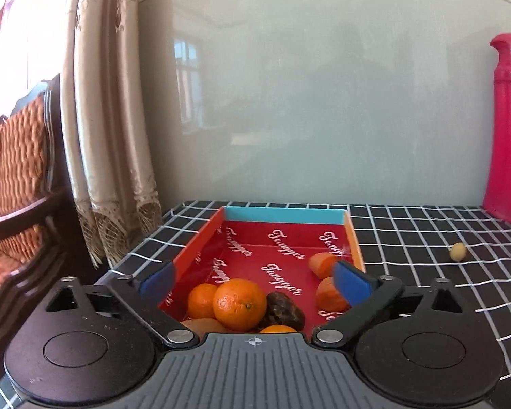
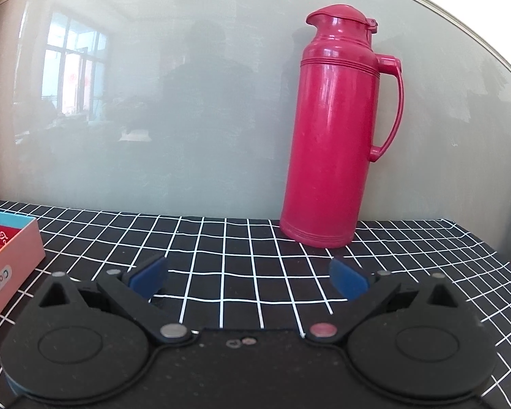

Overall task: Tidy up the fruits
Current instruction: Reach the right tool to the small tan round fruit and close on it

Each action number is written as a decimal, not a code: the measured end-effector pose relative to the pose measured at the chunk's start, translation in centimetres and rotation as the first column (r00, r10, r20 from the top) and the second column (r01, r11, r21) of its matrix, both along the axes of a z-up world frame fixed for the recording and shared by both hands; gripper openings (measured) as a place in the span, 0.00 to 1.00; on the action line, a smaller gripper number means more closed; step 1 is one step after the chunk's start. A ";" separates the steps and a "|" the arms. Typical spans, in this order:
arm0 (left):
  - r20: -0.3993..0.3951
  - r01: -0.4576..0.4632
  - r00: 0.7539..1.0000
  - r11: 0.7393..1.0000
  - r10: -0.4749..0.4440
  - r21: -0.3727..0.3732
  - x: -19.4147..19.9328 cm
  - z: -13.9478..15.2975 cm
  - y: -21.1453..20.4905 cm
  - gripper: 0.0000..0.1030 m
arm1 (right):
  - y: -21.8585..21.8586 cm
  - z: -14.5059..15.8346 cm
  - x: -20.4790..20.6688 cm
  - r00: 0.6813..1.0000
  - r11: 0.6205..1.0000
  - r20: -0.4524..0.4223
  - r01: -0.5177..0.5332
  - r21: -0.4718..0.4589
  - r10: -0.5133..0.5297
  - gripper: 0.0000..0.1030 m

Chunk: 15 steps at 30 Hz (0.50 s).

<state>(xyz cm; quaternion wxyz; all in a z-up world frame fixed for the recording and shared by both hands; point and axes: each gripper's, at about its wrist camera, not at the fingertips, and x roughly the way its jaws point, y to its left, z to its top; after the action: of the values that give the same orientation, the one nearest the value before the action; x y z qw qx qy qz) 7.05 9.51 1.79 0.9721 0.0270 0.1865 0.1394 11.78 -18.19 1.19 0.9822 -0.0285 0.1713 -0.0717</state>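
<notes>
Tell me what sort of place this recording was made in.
Probably a lived-in home, likely a sitting or dining room. A beige fringed curtain hangs beside a dark wooden seat with orange cushions, and a red plastic thermos jug stands on a table under a black, white-gridded cloth.

Checked cloth [image 2: 242, 266] lies bare between box [image 2: 13, 255] and thermos [image 2: 334, 136].

I'm in a home's living room: lace-trimmed curtains [image 1: 112, 136] hang beside a wooden sofa [image 1: 20, 184] with orange cushions, and a red thermos [image 2: 337, 129] stands at the back edge of my table under its black checked cloth [image 2: 255, 255].
</notes>
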 end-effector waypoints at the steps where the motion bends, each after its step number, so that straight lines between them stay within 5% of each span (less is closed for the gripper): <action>1: 0.008 -0.004 1.000 1.000 0.004 0.016 -0.1 0.0 -0.1 1.00 | 0.0 -0.1 0.0 1.000 1.000 -0.003 -0.002 -0.002 0.002 0.99; 15: 0.045 -0.073 0.996 0.997 0.074 -0.008 0.0 0.2 1.7 1.00 | 1.7 -0.5 0.1 0.996 0.996 -0.004 -0.087 -0.014 0.087 0.99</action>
<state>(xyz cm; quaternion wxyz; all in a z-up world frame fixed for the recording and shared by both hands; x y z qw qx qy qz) 7.08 11.17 1.96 0.9704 0.0136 0.1657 0.1750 11.89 -16.53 0.69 0.9839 -0.0427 0.1710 -0.0302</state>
